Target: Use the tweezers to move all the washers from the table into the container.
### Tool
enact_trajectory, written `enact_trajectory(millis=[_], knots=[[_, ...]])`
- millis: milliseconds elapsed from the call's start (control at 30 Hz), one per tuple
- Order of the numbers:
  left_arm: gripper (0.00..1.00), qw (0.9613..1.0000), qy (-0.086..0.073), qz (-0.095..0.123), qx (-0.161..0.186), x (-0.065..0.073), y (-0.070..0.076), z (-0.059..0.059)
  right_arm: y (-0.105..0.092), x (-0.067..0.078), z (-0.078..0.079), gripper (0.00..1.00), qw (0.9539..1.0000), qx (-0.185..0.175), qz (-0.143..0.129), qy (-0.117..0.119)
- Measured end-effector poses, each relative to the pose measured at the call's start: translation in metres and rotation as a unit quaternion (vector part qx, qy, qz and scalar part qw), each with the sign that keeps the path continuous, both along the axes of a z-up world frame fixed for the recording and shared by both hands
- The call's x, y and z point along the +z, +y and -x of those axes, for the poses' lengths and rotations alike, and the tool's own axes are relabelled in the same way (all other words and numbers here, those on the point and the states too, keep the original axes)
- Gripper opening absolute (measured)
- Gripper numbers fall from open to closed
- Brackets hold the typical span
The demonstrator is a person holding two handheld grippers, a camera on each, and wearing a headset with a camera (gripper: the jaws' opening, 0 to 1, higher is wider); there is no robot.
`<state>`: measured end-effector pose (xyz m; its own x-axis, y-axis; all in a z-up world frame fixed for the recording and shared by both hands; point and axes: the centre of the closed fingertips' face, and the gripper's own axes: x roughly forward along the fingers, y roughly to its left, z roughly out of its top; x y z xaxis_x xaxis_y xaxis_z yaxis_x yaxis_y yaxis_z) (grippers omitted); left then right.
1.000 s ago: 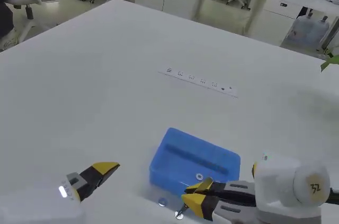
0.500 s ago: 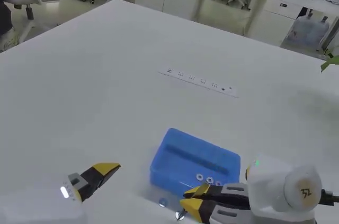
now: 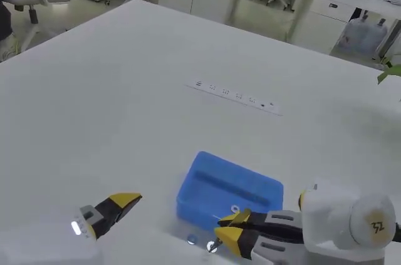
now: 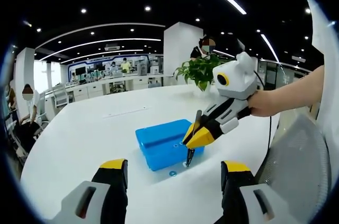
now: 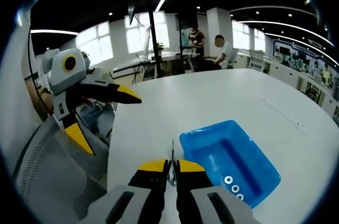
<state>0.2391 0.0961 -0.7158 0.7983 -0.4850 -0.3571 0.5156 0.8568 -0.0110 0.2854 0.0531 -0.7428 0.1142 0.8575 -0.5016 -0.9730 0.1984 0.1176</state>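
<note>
The blue container (image 3: 229, 185) sits near the table's front edge, with a washer (image 3: 235, 209) showing inside it; several washers (image 5: 233, 182) lie in it in the right gripper view. My right gripper (image 3: 229, 230) is shut on the tweezers (image 5: 172, 156). The tweezers point down to the table just in front of the container, and the tip (image 3: 213, 247) is shiny. I cannot tell whether it grips a washer. A loose washer (image 3: 191, 239) lies on the table beside that tip. My left gripper (image 3: 125, 203) hovers open to the left, holding nothing.
A white power strip (image 3: 235, 97) lies flat at mid table. The white table (image 3: 125, 102) stretches far behind and to the left of the container. Chairs, cabinets and water bottles stand beyond the far edge. A person's hand (image 4: 265, 108) holds the right gripper.
My right gripper dipped and tilted half a second ago, uncovering more washers in the container, then came back up. The tweezers' tip stays at the container's front. The left gripper has not moved.
</note>
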Motion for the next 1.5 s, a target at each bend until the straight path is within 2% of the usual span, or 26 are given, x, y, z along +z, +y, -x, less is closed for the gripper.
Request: enact_trajectory(millis=[267, 400, 500, 633, 733, 933, 1100, 1400, 1500], knots=[[0.73, 1.0, 0.0, -0.001, 0.0, 0.0, 0.0, 0.0, -0.001, 0.025, -0.007, 0.02, 0.9989, -0.02, -0.042, 0.013], [0.72, 1.0, -0.001, -0.002, 0.001, 0.0, 0.0, 0.0, 0.0, 0.044, -0.014, 0.02, 0.9957, -0.037, -0.081, 0.023], [0.72, 1.0, 0.0, -0.001, 0.0, 0.0, 0.0, 0.0, -0.002, 0.055, -0.025, 0.02, 0.993, -0.053, -0.103, 0.024], [0.72, 1.0, 0.0, -0.002, -0.002, 0.0, -0.001, 0.0, -0.005, 0.06, -0.041, 0.02, 0.9898, -0.082, -0.114, 0.025], [0.72, 1.0, 0.001, -0.003, -0.002, -0.001, -0.001, 0.0, -0.006, 0.063, -0.057, 0.02, 0.9853, -0.11, -0.126, 0.033], [0.72, 1.0, 0.002, -0.005, -0.002, -0.001, 0.0, 0.0, -0.006, 0.052, -0.076, 0.02, 0.9833, -0.142, -0.109, 0.033], [0.72, 1.0, 0.003, -0.006, -0.003, -0.002, -0.001, 0.001, -0.008, 0.035, -0.089, 0.02, 0.9819, -0.163, -0.086, 0.044], [0.72, 1.0, 0.005, -0.007, -0.004, -0.003, -0.001, 0.001, -0.01, 0.014, -0.099, 0.02, 0.9812, -0.174, -0.059, 0.058], [0.72, 1.0, 0.005, -0.007, -0.005, -0.003, -0.001, 0.001, -0.009, 0.008, -0.099, 0.02, 0.9823, -0.172, -0.047, 0.058]])
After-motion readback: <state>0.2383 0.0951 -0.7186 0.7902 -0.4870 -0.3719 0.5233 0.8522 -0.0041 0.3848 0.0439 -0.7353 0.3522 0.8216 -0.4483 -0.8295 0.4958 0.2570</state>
